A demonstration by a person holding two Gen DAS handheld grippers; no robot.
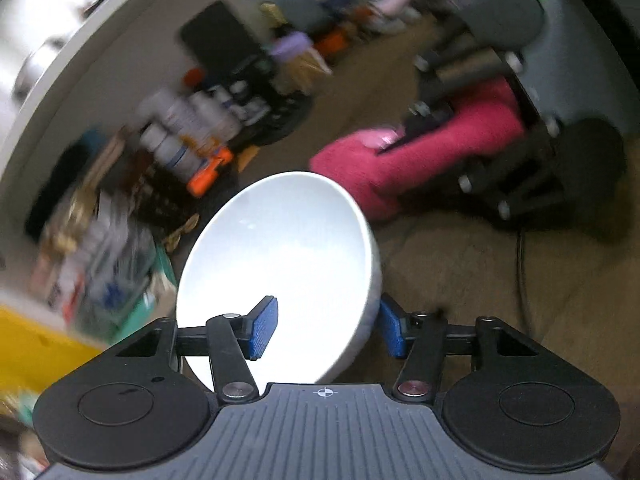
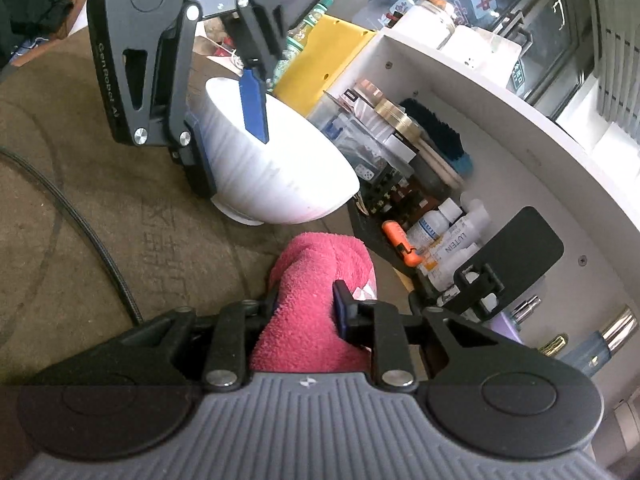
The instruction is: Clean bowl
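You are looking at a smooth, glossy white bowl (image 2: 280,168), a fluffy pink terry towel (image 2: 316,300) and matt black plastic grippers with ribbed blue pads (image 1: 264,328).

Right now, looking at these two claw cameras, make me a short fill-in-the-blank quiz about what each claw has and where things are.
1. The left claw straddles the rim of a white ____.
2. The right claw is shut on a ____ towel.
3. In the left wrist view, one blue pad sits ____ the bowl and the other outside its wall.

Missing words: bowl; pink; inside
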